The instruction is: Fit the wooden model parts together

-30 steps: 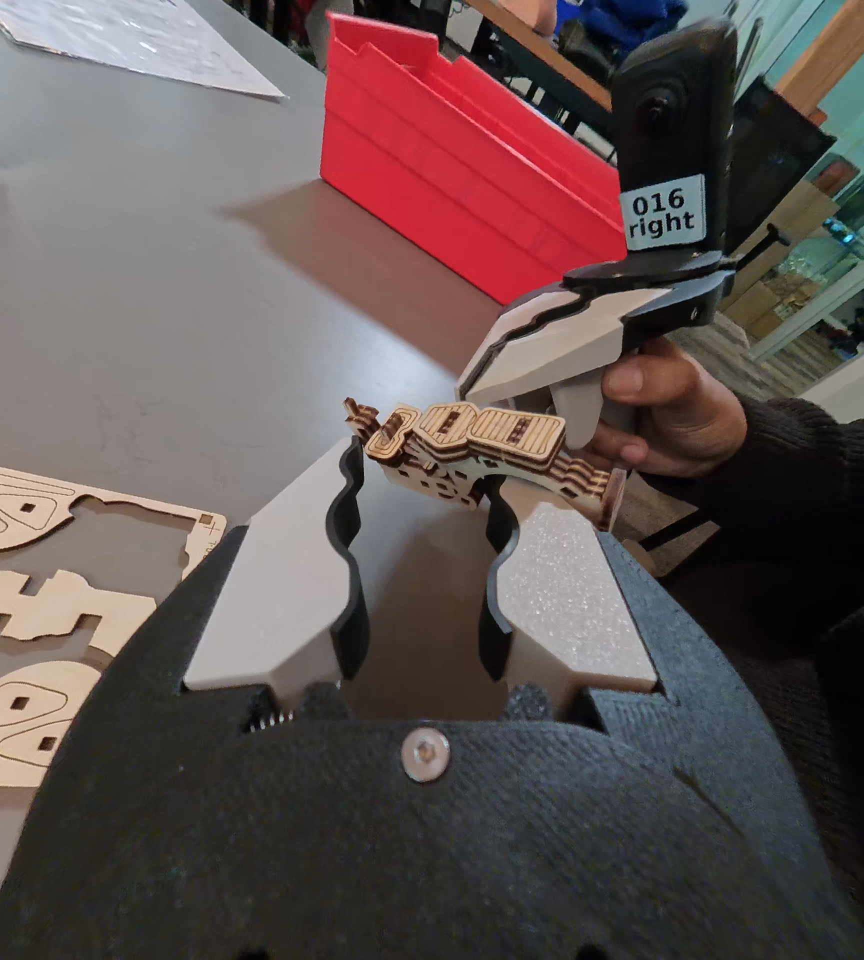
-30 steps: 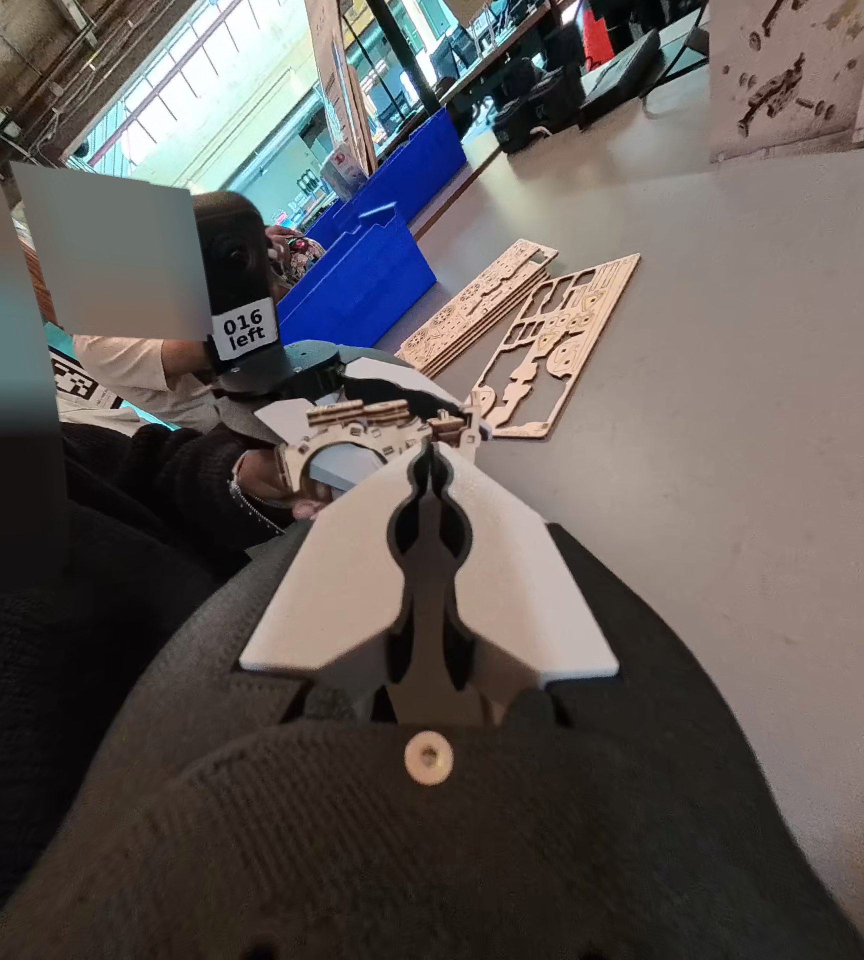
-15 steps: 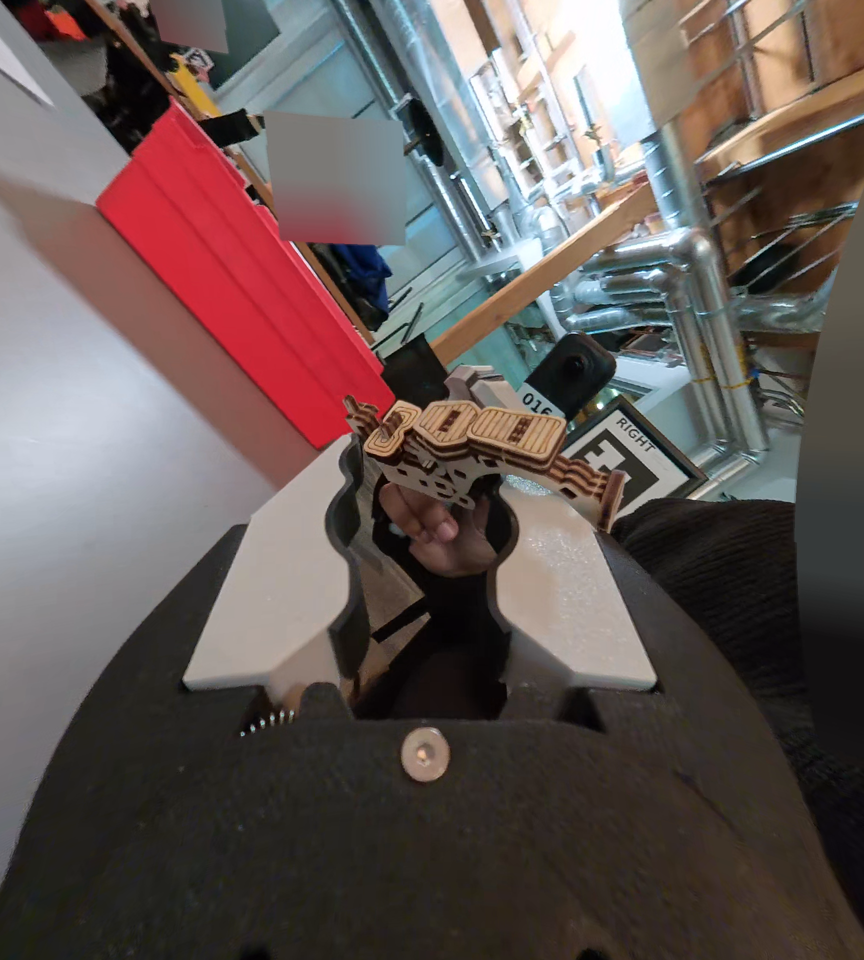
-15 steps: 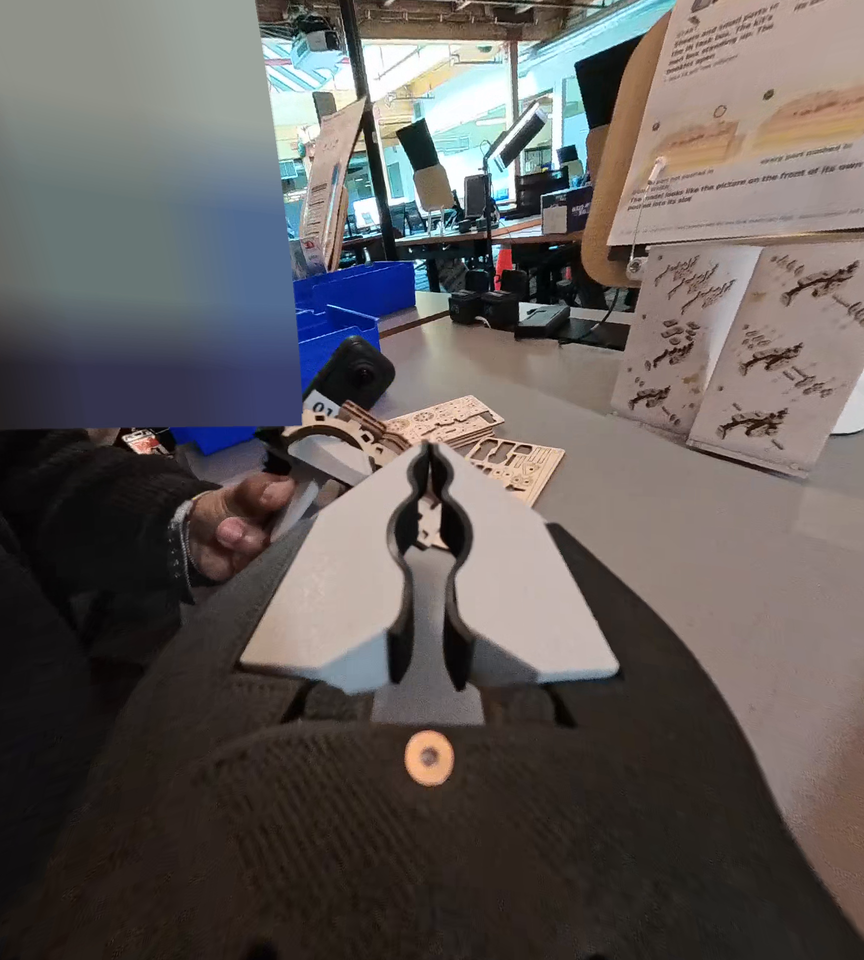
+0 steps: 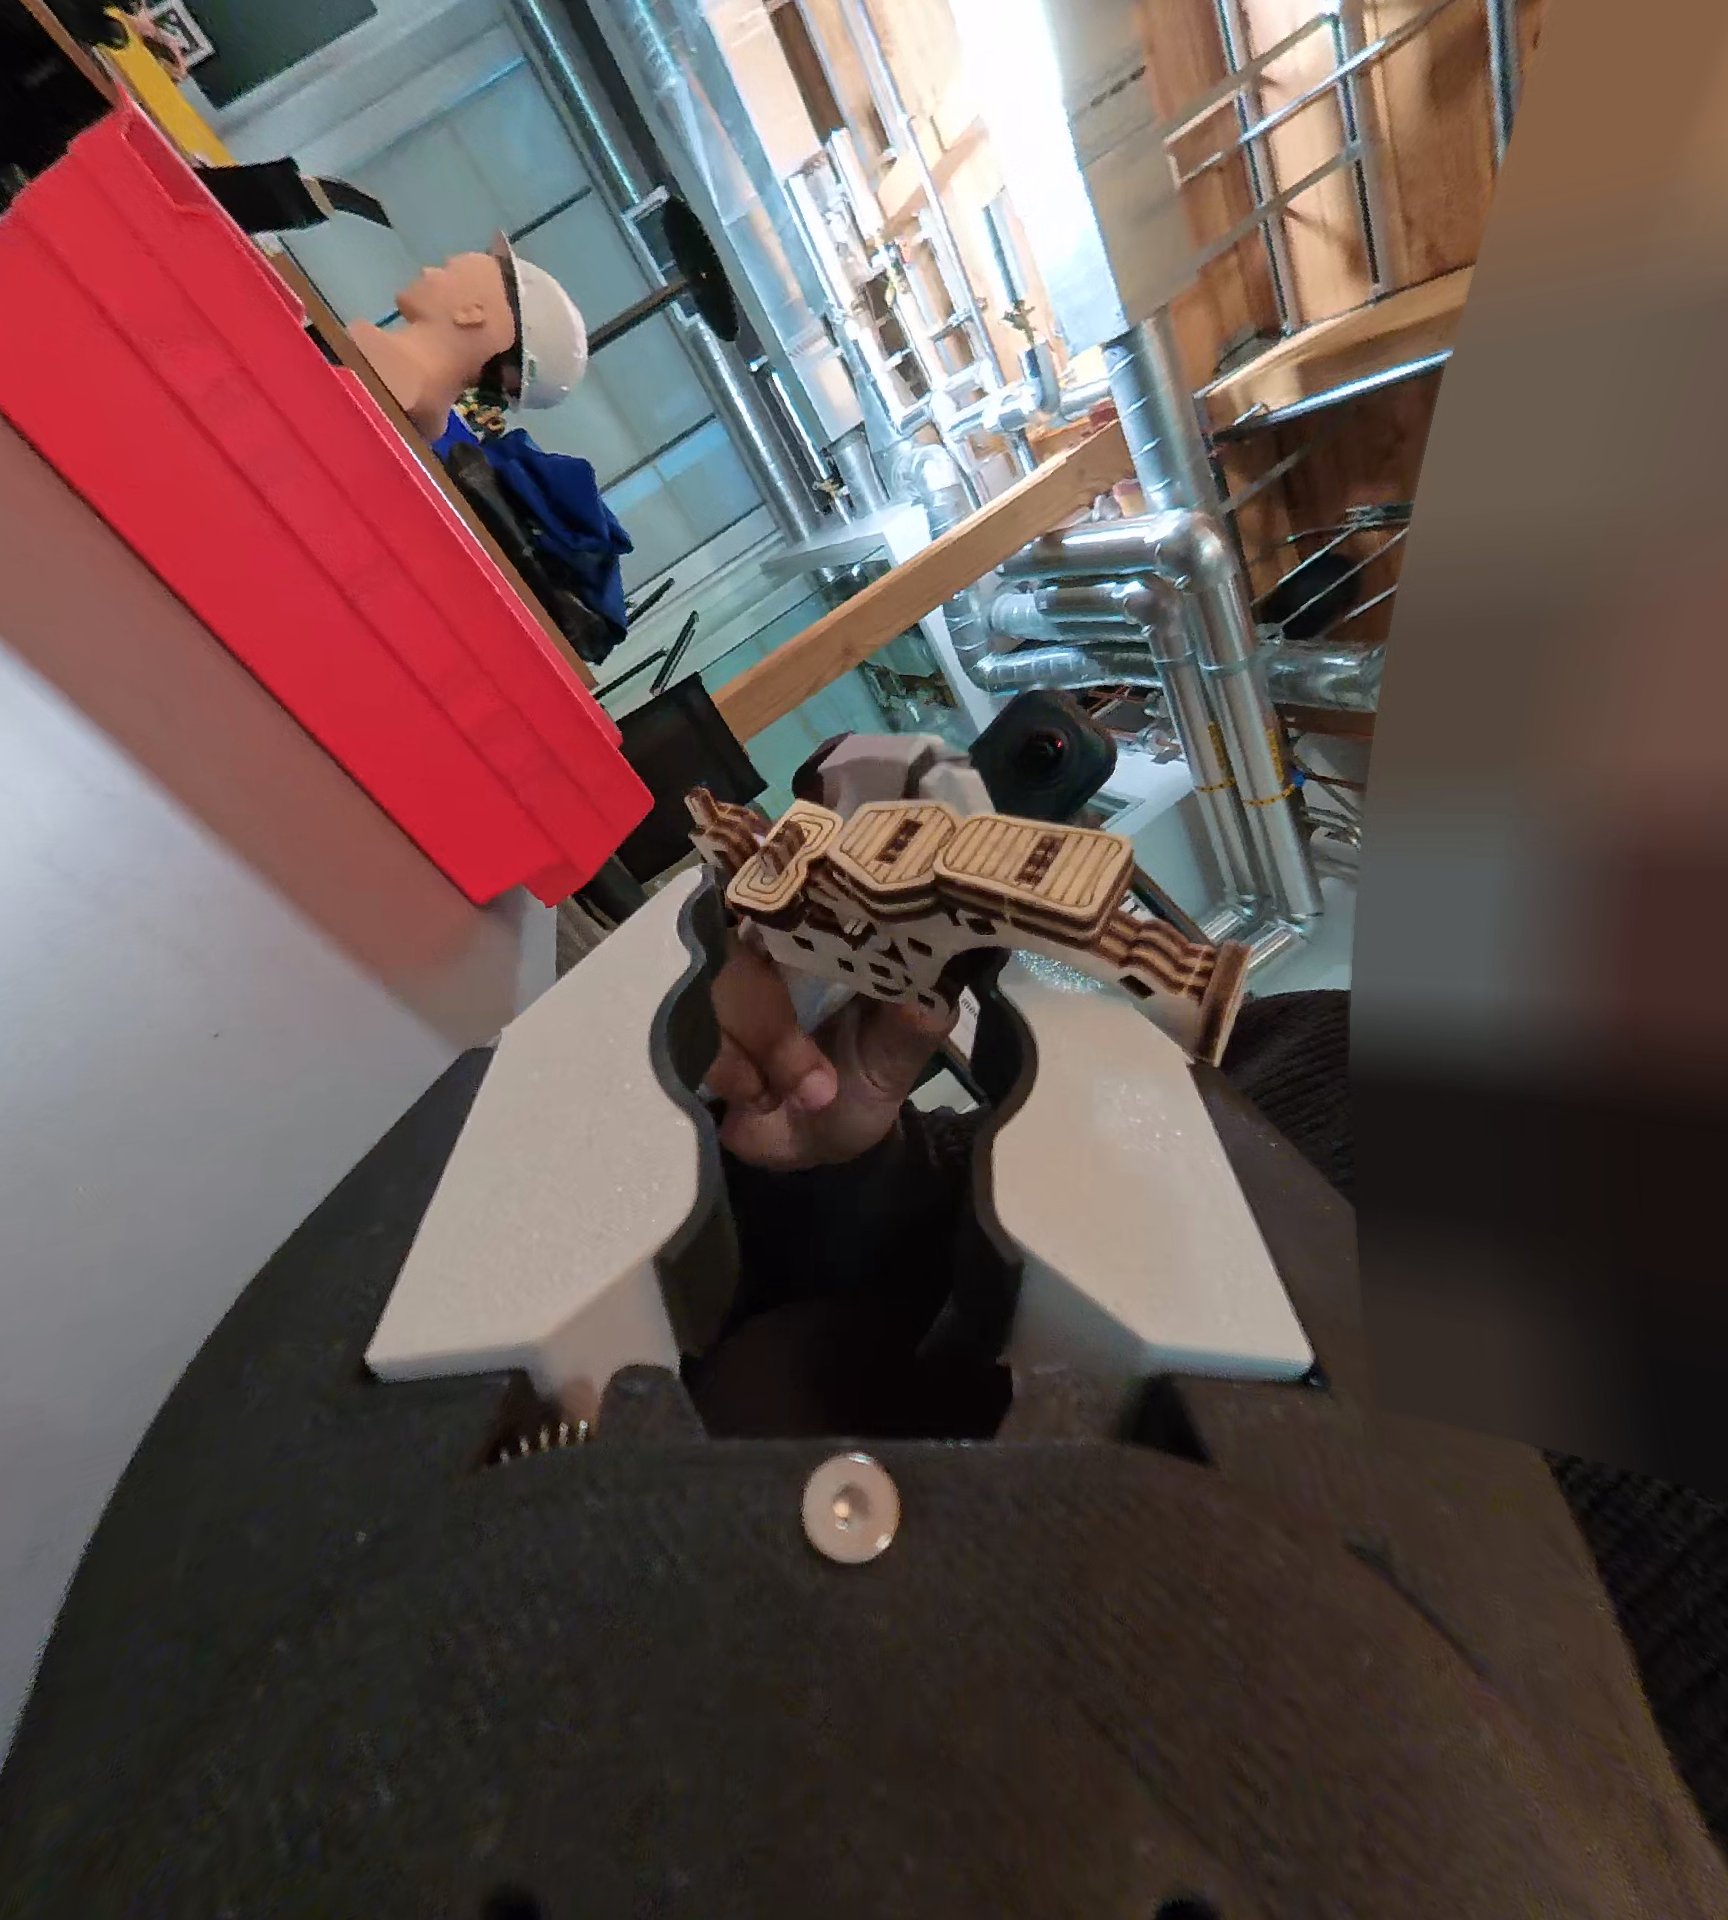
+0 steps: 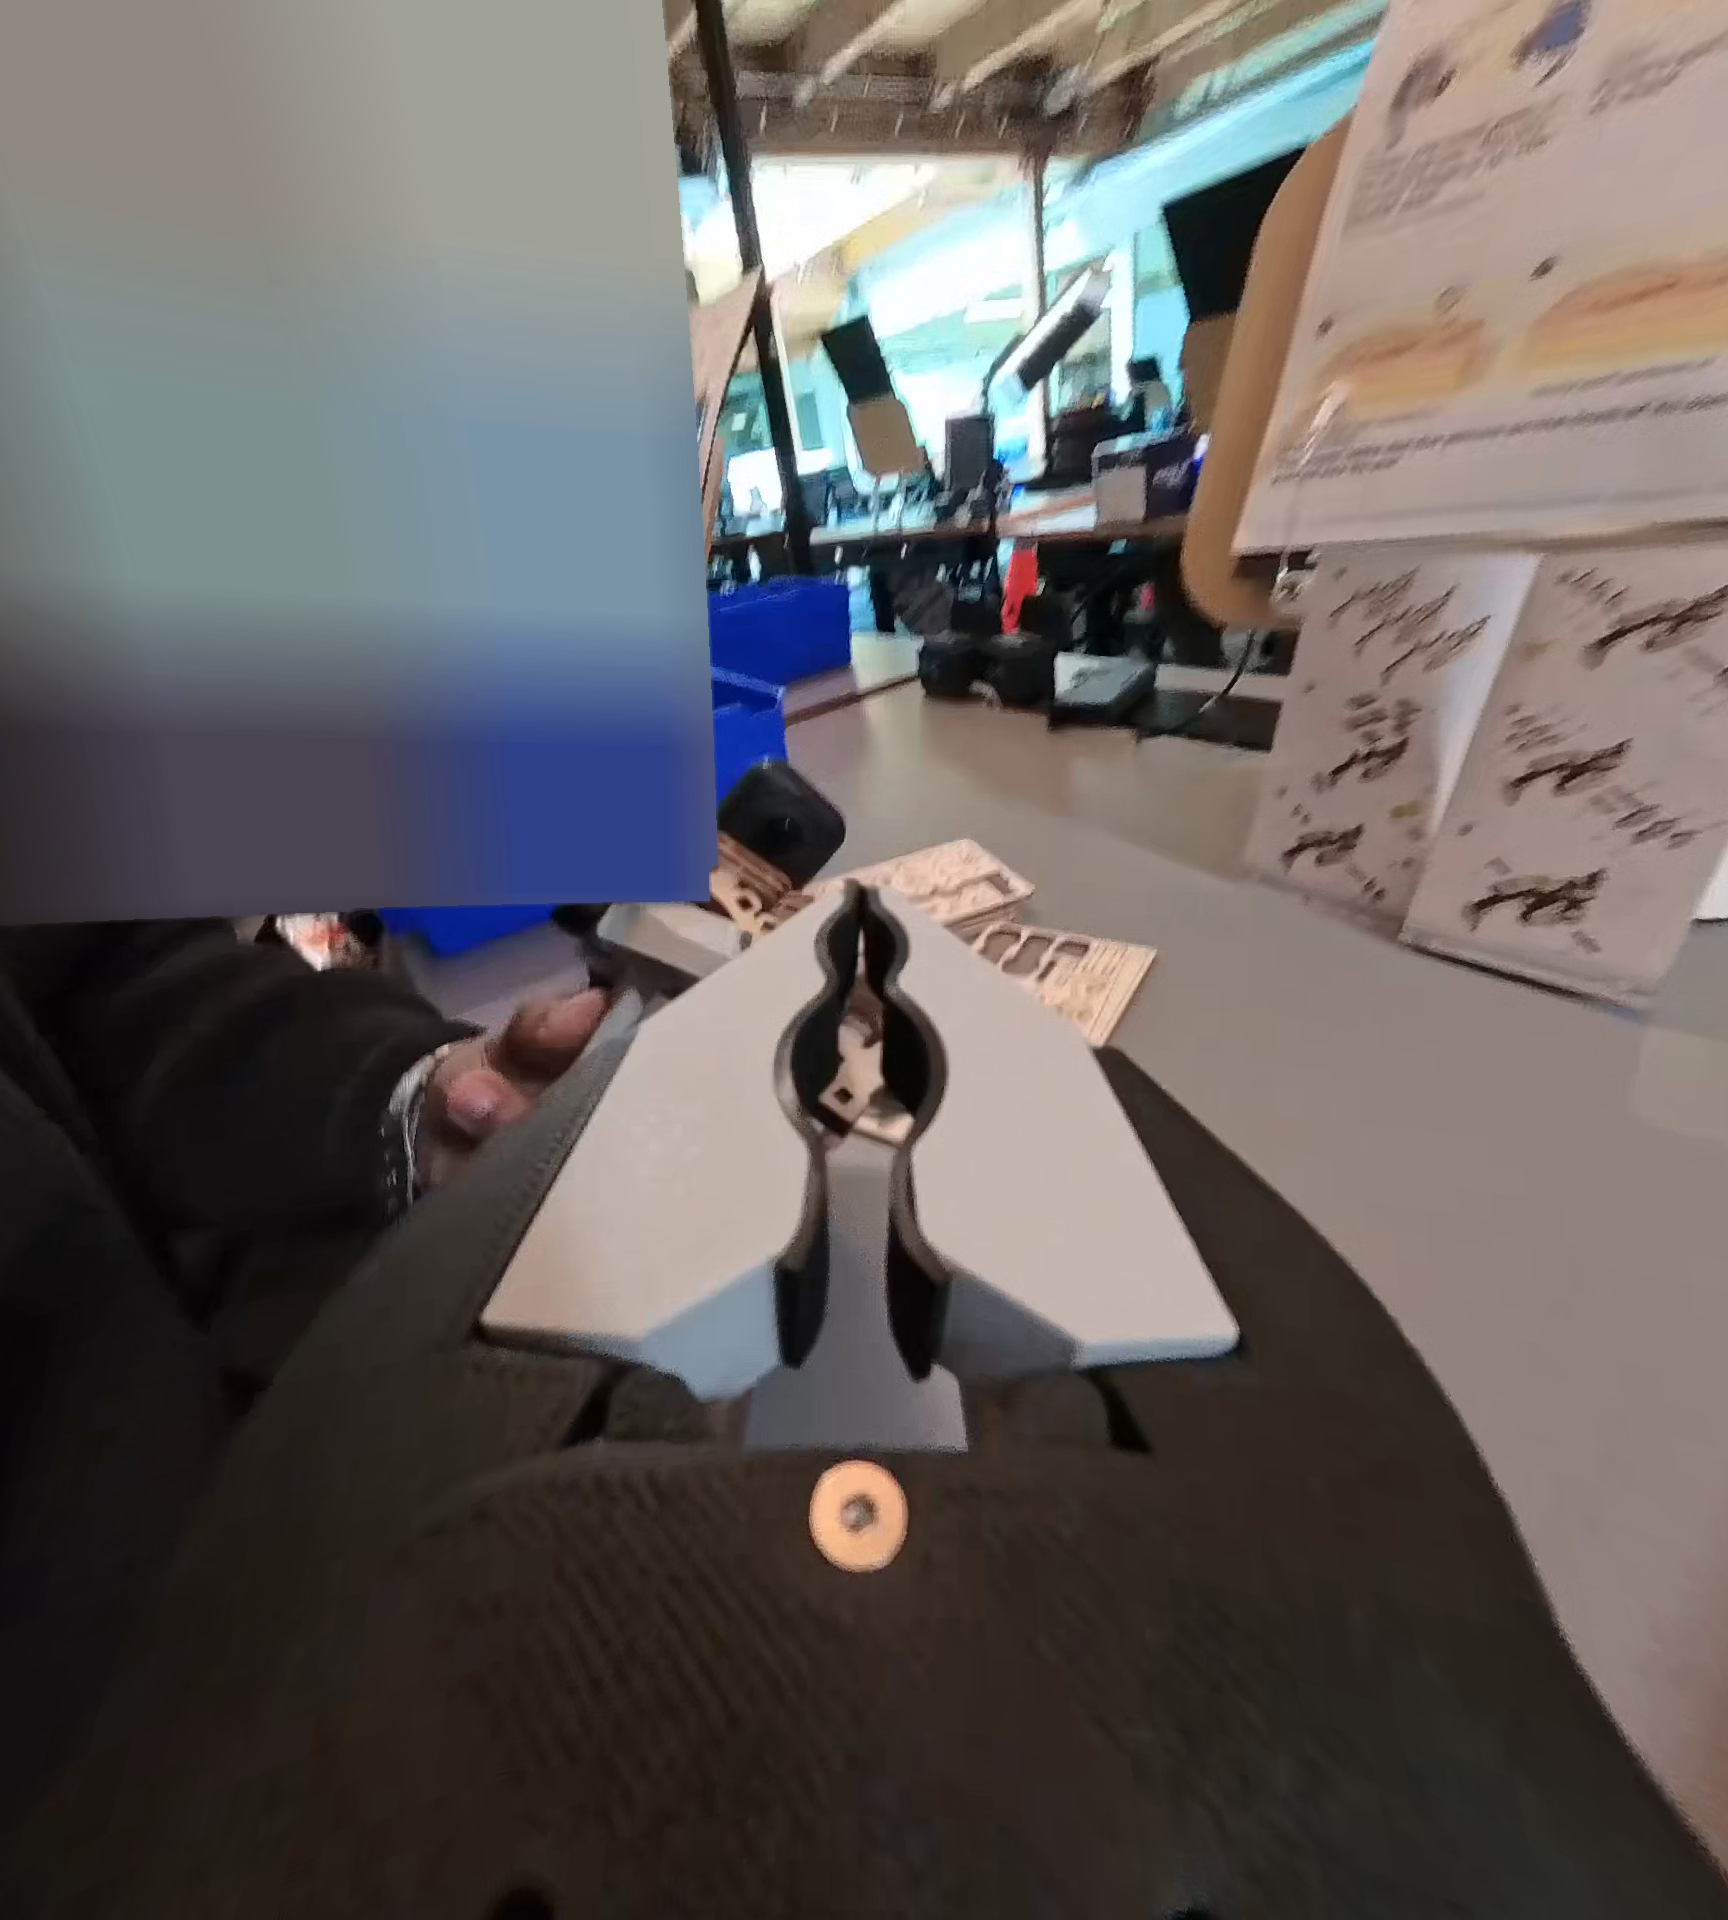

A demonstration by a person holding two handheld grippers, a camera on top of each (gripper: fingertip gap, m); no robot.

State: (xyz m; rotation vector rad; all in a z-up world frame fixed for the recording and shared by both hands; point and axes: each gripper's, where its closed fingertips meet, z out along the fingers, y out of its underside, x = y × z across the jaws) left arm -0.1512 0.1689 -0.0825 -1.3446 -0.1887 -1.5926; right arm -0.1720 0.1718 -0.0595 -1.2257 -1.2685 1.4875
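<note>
My left gripper [image 5: 849,935] is shut on the wooden model [image 5: 943,904], a layered laser-cut assembly held across its fingertips, tilted up off the table. The right gripper [image 5: 881,758] is partly hidden just behind the model, with a hand [image 5: 787,1081] on it. In the right wrist view my right gripper [image 6: 855,899] is shut, its tips touching, and I see nothing held between them. The left gripper's white finger [image 6: 673,935] and a bit of the model [image 6: 746,894] show just left of its tips.
A red bin [image 5: 268,499] stands on the grey table at the left. Laser-cut wooden sheets [image 6: 1047,956] lie on the table beyond the right gripper. Printed instruction sheets [image 6: 1525,779] stand at the right. Blue bins [image 6: 777,623] sit at the back. The grippers are tip to tip, or close to it.
Both grippers have tilted up away from the table. The right gripper has drawn back from the model's side to behind it. The left gripper still holds the model.
</note>
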